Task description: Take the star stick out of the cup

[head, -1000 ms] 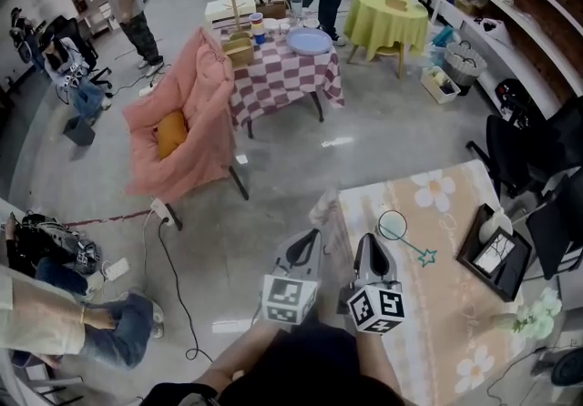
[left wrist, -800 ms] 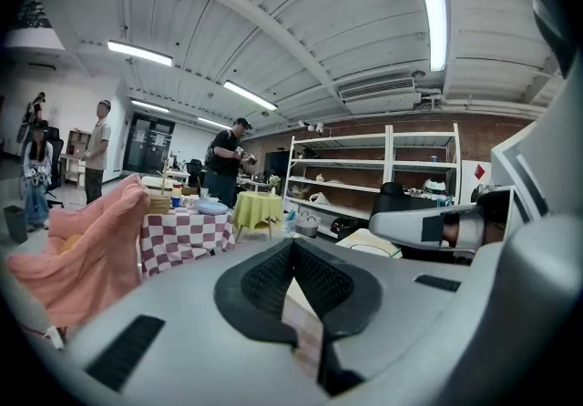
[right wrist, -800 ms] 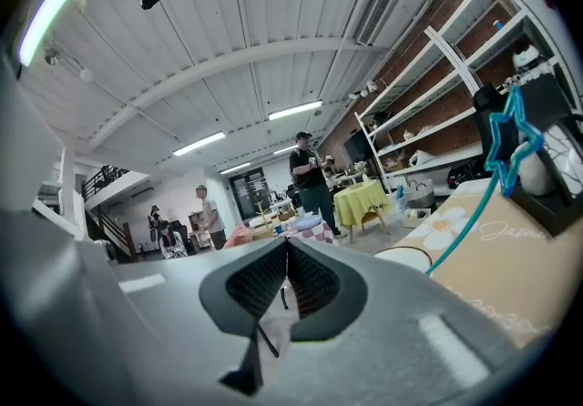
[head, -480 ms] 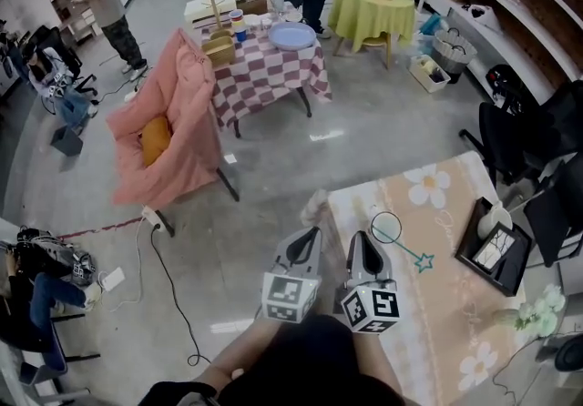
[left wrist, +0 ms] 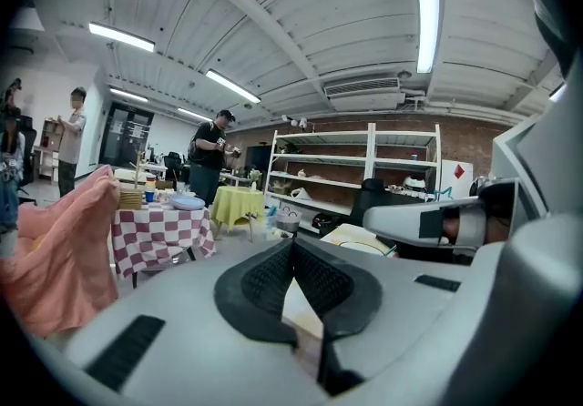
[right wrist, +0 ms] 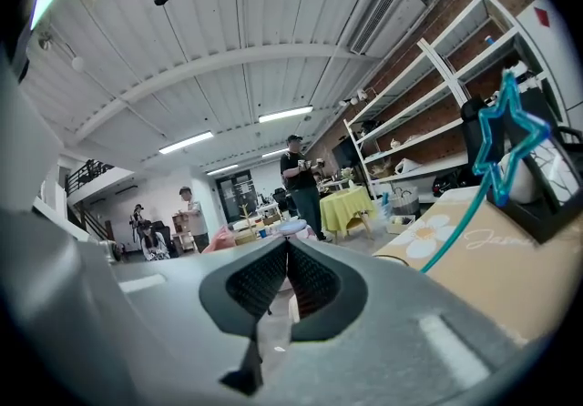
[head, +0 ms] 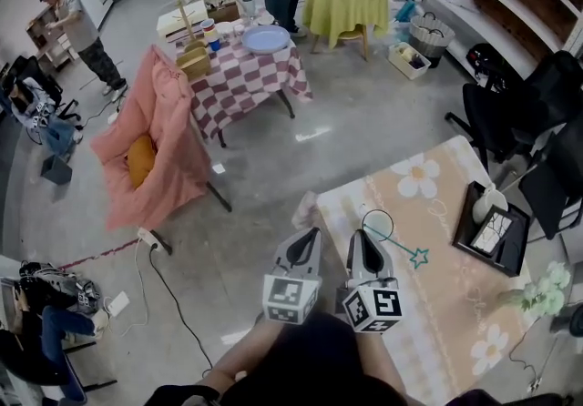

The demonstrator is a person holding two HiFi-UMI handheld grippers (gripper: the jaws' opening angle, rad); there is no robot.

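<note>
While both tools are held low in front of us, we record a table under a peach cloth printed with daisies, filling the lower right of the head view. Farther off across the concrete floor, we note a chair draped in pink fabric and a checked table just beyond it. A black tray lies near the peach table's far right edge.

We find the left gripper over the floor, just off the table's near corner, its jaws clenched together with nothing between them. The right gripper sits over the edge of the cloth, its jaws likewise pressed together and empty.

A clear cup stands on the cloth just ahead of the right gripper. The star stick is in that cup, tilted, with its teal star leaning out past the rim to the right. Neither gripper touches it.
</note>
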